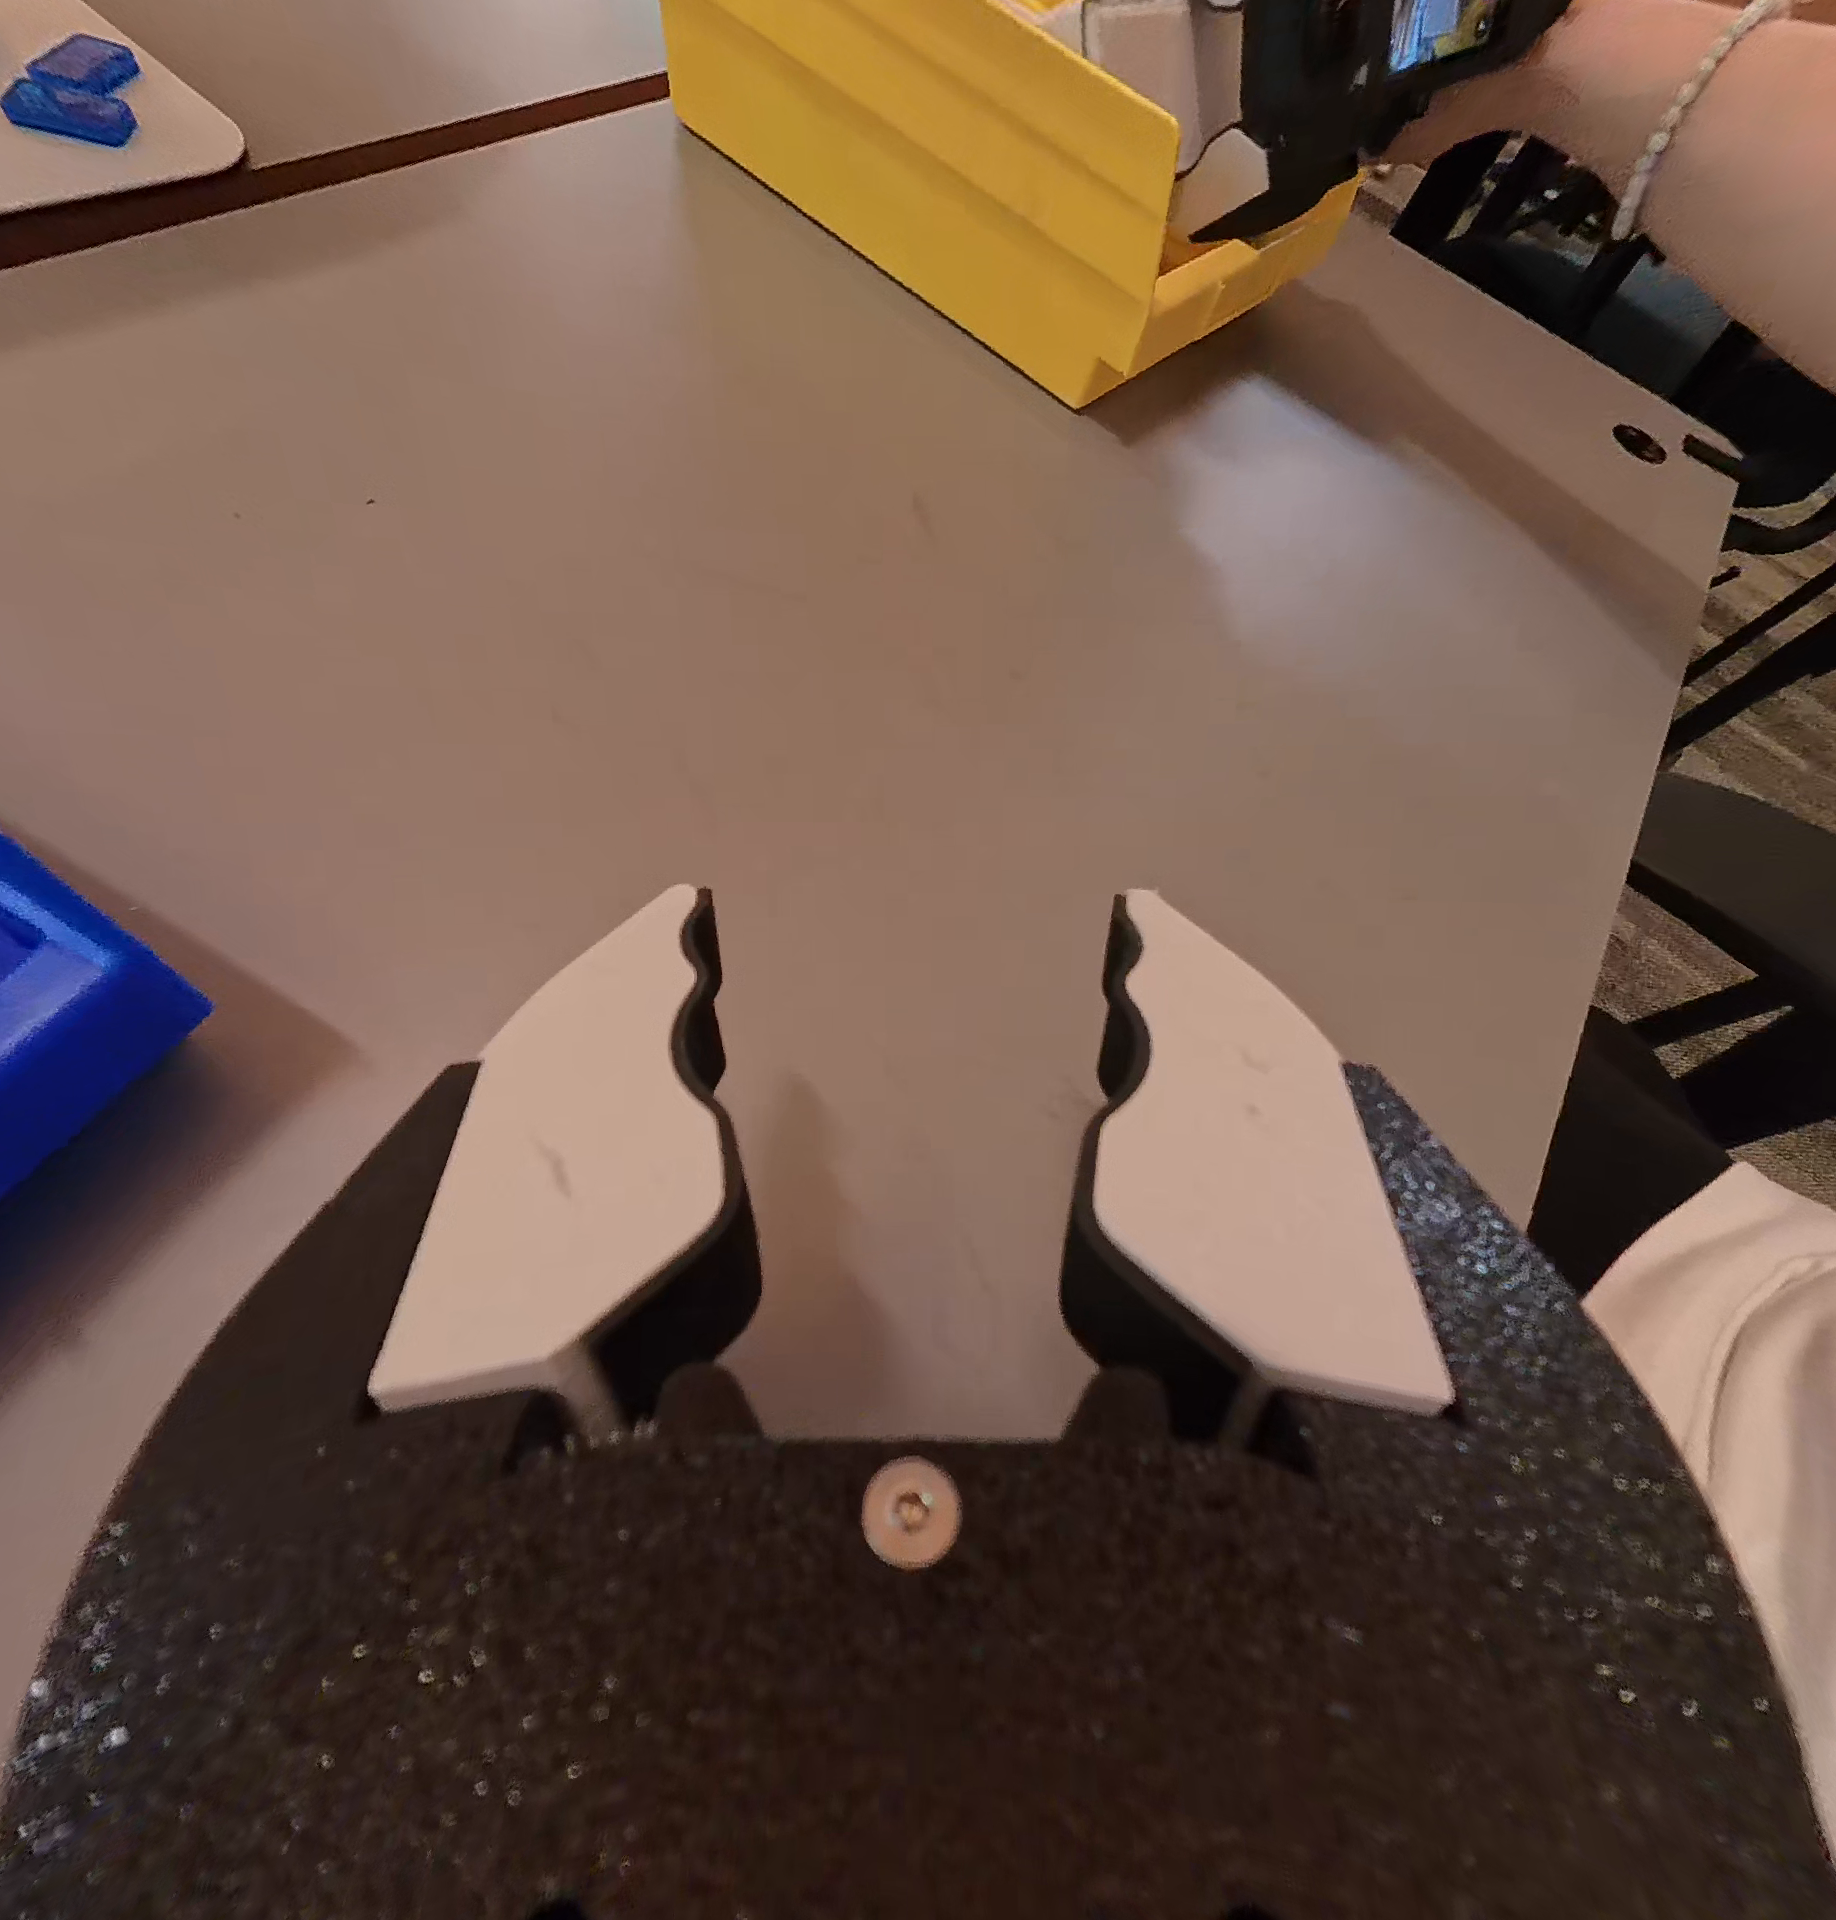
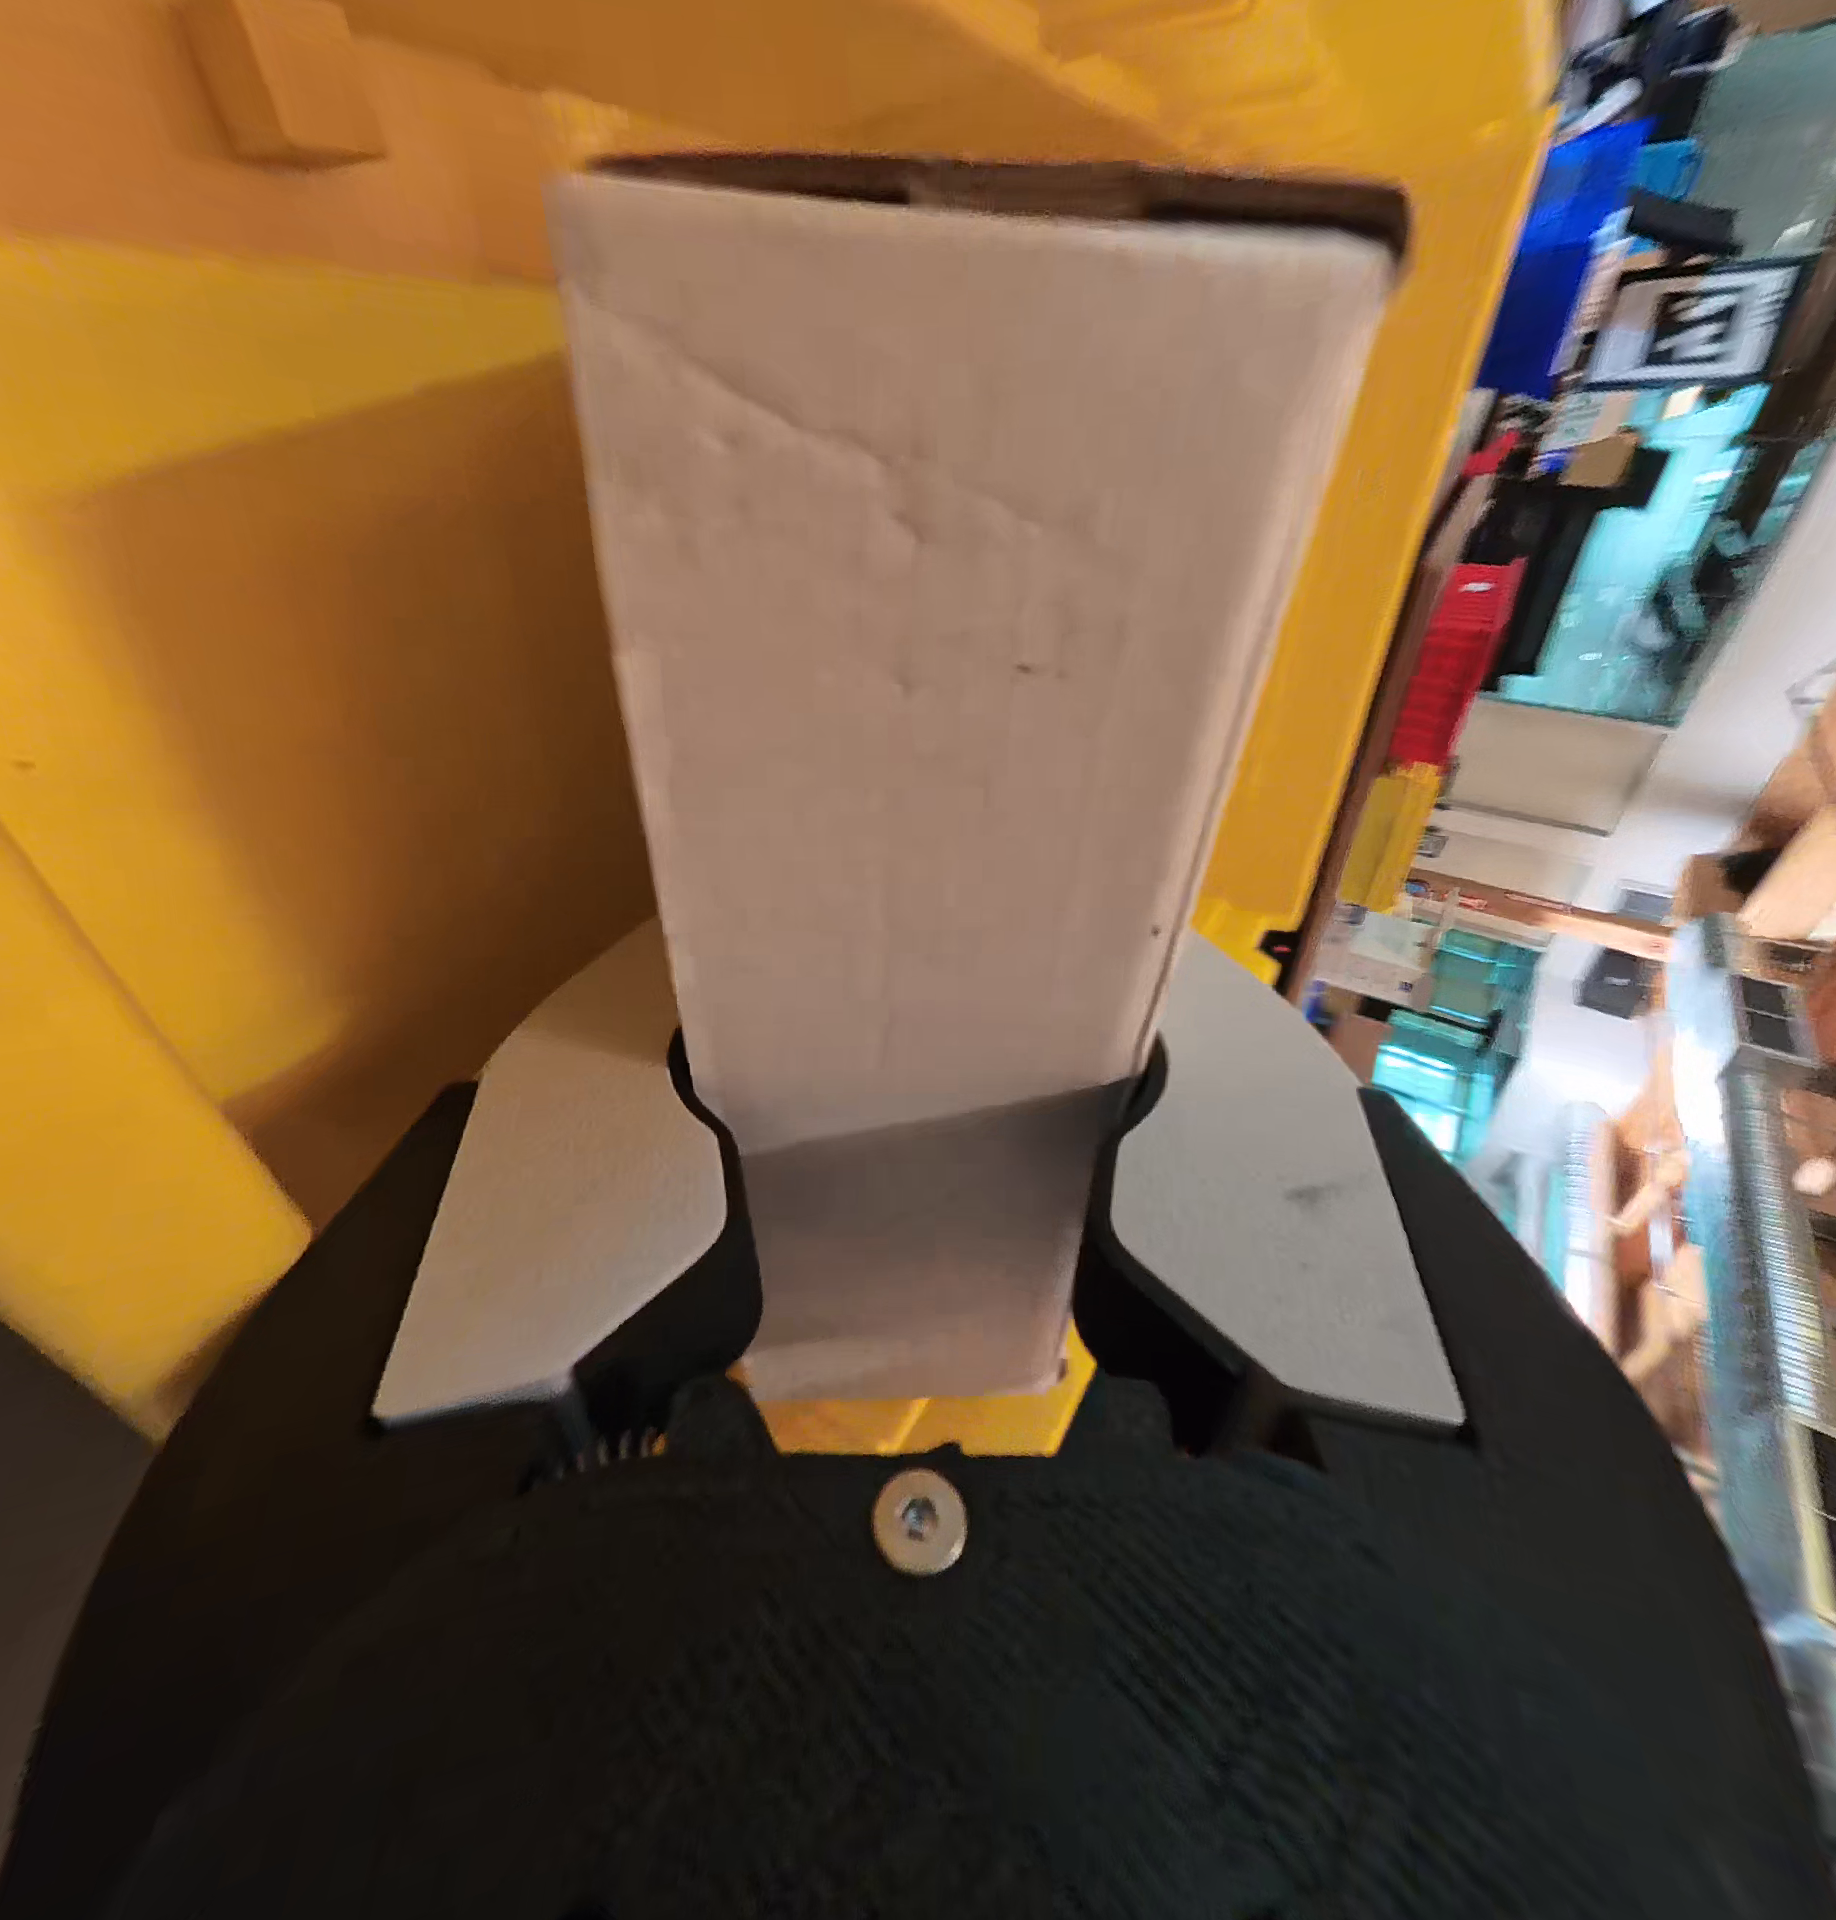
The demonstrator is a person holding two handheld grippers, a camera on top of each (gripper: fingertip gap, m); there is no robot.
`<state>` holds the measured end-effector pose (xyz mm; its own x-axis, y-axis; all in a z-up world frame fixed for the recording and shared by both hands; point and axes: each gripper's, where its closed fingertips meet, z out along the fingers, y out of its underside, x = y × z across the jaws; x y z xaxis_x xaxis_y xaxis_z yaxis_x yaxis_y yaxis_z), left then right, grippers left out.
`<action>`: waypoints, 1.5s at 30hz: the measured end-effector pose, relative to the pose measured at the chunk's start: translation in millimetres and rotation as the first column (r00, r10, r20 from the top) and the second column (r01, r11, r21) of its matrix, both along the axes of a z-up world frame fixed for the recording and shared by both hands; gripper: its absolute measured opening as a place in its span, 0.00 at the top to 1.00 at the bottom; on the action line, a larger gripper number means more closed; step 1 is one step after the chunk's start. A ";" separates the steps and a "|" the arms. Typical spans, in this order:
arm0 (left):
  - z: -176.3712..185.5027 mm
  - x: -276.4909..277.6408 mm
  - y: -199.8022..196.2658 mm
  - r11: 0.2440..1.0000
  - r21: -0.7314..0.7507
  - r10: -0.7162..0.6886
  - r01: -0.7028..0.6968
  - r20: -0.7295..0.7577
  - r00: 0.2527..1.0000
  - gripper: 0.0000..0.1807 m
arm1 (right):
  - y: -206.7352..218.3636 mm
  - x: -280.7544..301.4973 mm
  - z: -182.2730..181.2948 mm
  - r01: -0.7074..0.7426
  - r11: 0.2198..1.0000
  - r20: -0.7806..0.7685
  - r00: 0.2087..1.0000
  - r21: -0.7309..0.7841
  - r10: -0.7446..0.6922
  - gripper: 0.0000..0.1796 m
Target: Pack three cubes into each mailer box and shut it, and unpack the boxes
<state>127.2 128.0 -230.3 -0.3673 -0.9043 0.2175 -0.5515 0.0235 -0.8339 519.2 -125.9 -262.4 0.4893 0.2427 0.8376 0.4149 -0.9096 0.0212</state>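
My right gripper (image 2: 919,997) is shut on a white cardboard mailer box (image 2: 955,582), gripping its near end. The box stands on end inside a yellow bin (image 2: 218,623). Its far end shows a brown inner edge. In the left wrist view the right gripper (image 1: 1272,197) reaches into the open end of the yellow bin (image 1: 955,177) at the far right, and part of the white box (image 1: 1220,166) shows there. My left gripper (image 1: 909,904) is open and empty above the bare grey table (image 1: 789,623). Blue cubes (image 1: 72,88) lie on a mat at the far left.
A blue tray (image 1: 41,1018) sits at the left edge of the table. The table's right edge (image 1: 1662,727) drops off to chairs and floor. A person's forearm (image 1: 1745,177) with a bracelet holds the right gripper. A second table (image 1: 114,187) adjoins at the far left.
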 end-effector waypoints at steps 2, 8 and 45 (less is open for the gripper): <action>0.1 0.2 -1.5 1.000 -0.013 -0.003 0.003 -0.004 1.000 0.61 | -3.0 -5.5 -6.9 0.020 0.999 -0.103 0.994 -0.029 -0.023 0.58; 0.0 -2.0 0.3 1.000 0.003 0.000 0.000 -0.005 1.000 0.61 | 3.6 -28.9 -0.9 0.026 1.000 -0.320 0.947 0.003 -0.023 0.53; 55.9 246.5 -157.4 0.998 -0.040 0.041 -0.054 -0.271 0.962 0.54 | -76.2 -105.0 115.9 0.514 0.099 -0.511 0.858 0.852 -0.057 0.62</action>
